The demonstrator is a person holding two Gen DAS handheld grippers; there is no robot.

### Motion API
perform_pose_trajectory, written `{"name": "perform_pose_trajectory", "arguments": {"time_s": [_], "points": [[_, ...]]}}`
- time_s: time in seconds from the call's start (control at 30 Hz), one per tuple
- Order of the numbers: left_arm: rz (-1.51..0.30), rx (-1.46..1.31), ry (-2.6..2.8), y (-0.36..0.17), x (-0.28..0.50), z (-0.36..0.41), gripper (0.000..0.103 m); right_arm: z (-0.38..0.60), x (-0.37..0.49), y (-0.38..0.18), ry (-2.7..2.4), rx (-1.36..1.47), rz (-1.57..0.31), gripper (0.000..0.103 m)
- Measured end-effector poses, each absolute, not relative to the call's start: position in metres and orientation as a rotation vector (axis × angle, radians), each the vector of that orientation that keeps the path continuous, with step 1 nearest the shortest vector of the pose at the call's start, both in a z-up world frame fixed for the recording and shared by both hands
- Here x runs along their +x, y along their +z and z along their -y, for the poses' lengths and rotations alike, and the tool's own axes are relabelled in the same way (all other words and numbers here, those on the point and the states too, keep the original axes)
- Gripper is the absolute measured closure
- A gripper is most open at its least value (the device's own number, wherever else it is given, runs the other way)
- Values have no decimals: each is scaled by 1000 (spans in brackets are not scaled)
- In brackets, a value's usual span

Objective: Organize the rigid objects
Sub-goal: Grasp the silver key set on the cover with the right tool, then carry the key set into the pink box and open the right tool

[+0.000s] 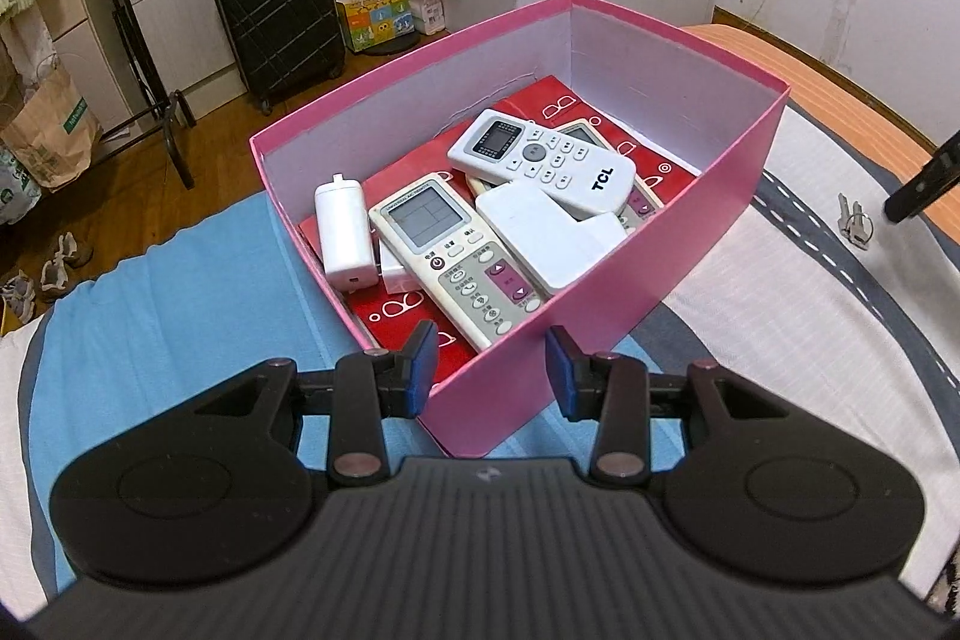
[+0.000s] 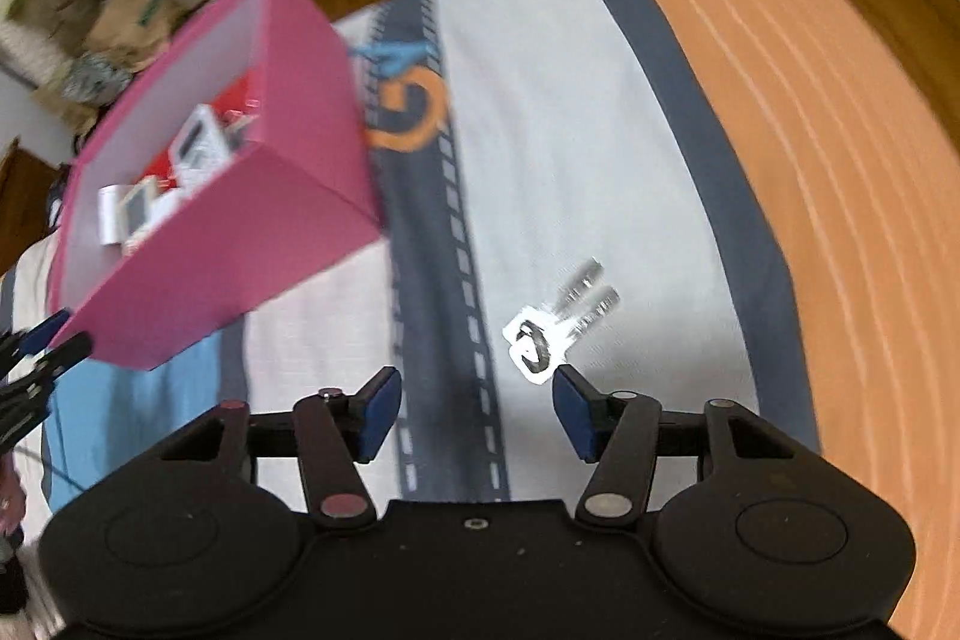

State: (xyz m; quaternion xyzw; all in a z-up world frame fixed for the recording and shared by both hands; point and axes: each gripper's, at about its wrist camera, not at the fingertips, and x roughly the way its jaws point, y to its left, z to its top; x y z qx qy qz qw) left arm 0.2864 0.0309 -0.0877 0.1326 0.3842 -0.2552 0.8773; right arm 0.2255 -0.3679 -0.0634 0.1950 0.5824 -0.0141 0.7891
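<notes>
While the left gripper [image 1: 489, 361] hangs at the lower centre of its view with its blue-padded fingers [image 1: 422, 361] spread and holding nothing, the near corner of the pink box [image 1: 600, 304] sits just ahead of the gap between them. The box stands on the bed [image 1: 180, 292] and holds a white TCL remote [image 1: 543, 160] lying over another remote, a cream remote [image 1: 456, 250] toward the lower left of the box, a white adapter [image 1: 342, 235] beside it, and a flat white block [image 1: 540, 238], all on a red lining. At the right edge of that view, a small bunch of keys [image 1: 853, 220] lies on the bedcover. The right gripper [image 2: 477, 415] hovers low over the bed with its fingers [image 2: 573, 415] spread wide and empty. In the blurred right wrist view the keys [image 2: 555, 325] lie just beyond the right fingertip, well apart from the pink box [image 2: 240, 250] at the left of the frame.
</notes>
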Motion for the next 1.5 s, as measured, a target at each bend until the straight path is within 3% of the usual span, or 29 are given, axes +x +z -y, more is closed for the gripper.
{"name": "perform_pose_trajectory", "arguments": {"time_s": [0.17,0.23,0.67,0.77,0.8,0.83,0.87,0.97,1.5], "points": [[-801,279,-531,-88,287,-30,64,387,241,-105,-126,497,-1337,32],[-802,277,-532,-88,287,-31,64,395,246,-116,-100,571,-1339,20],[-800,281,-532,-89,286,-30,64,347,266,-124,-68,199,-1324,19],[-800,281,-532,-89,286,-30,64,345,263,-121,-76,154,-1293,34],[-800,281,-531,-89,286,-30,64,346,263,-118,-76,136,-1277,45],[-800,282,-531,-89,285,-30,64,346,262,-116,-68,119,-1259,65],[-799,282,-532,-89,286,-30,64,348,261,-113,-59,99,-1245,68],[-801,278,-531,-89,286,-31,64,348,258,-108,-50,95,-1226,73],[-802,279,-528,-88,285,-30,63,354,224,-39,51,313,-970,73]]}}
